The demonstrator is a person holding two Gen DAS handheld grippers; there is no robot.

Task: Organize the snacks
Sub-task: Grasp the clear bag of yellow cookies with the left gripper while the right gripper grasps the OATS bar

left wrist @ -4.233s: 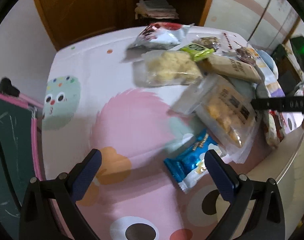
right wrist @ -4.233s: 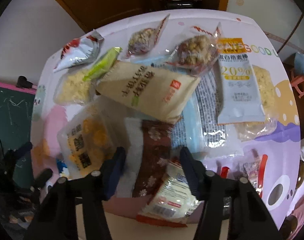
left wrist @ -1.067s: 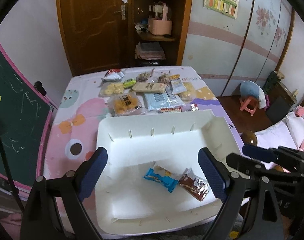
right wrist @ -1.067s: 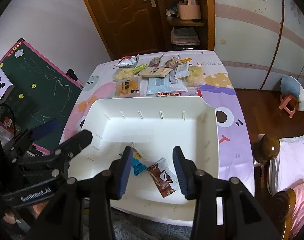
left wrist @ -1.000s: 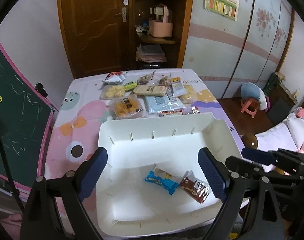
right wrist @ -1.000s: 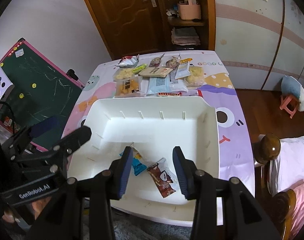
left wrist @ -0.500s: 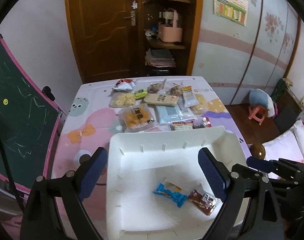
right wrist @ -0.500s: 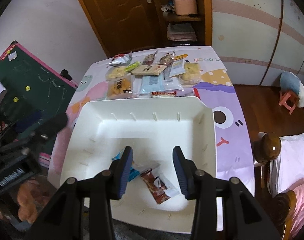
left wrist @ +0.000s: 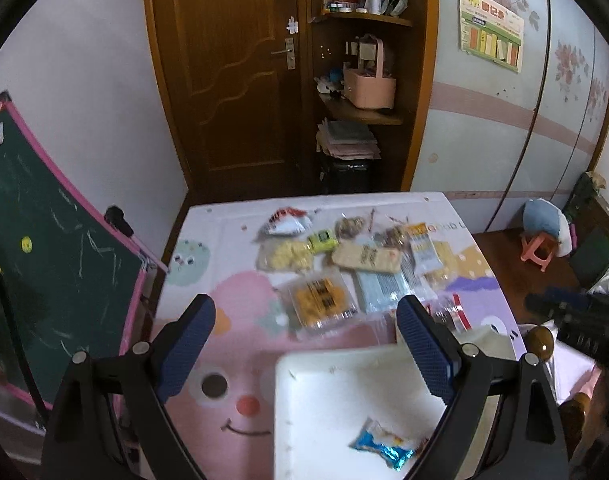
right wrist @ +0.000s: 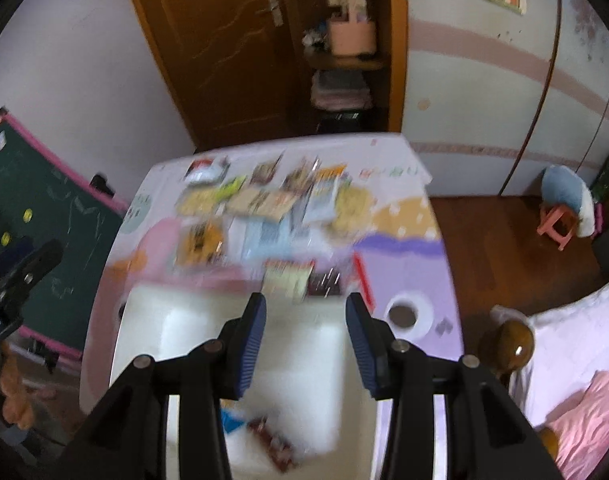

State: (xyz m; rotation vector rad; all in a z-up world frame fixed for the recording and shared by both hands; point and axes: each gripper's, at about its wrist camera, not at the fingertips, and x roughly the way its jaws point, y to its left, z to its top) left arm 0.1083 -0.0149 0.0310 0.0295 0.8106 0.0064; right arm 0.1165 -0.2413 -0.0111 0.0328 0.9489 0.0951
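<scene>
Since half a second ago we have drawn both grippers back and up, so the white rectangular plastic tray (left wrist: pixel 344 392) now fills only the lower right of the left wrist view instead of spreading across its lower half.

Inside that tray lies a blue foil-wrapped snack (left wrist: pixel 384 442), and in the blurred right wrist view a dark brown wrapped snack (right wrist: pixel 274 442) sits just beside it. Beyond the tray's far rim, the remaining packets are spread over the pastel cartoon-printed tablecloth (left wrist: pixel 240 320): a clear bag of orange crackers (left wrist: pixel 320 300) nearest the tray, a pale blue packet (left wrist: pixel 380 286) next to it, a tan paper-look pouch (left wrist: pixel 364 258) behind, and a silver and red foil bag (left wrist: pixel 284 220) at the far edge.

Our left gripper (left wrist: pixel 304 348) hangs spread wide and empty above the tray's near-left corner; our right gripper (right wrist: pixel 306 340) is parted more narrowly, also holding nothing, over the tray's middle.

We judge the next step is fetching another packet. To do it well we should let the right view settle, pick the orange cracker bag as the closest, come down on one sealed edge and pinch there rather than across the filling. All loose packets lie well ahead of both sets of fingers.
</scene>
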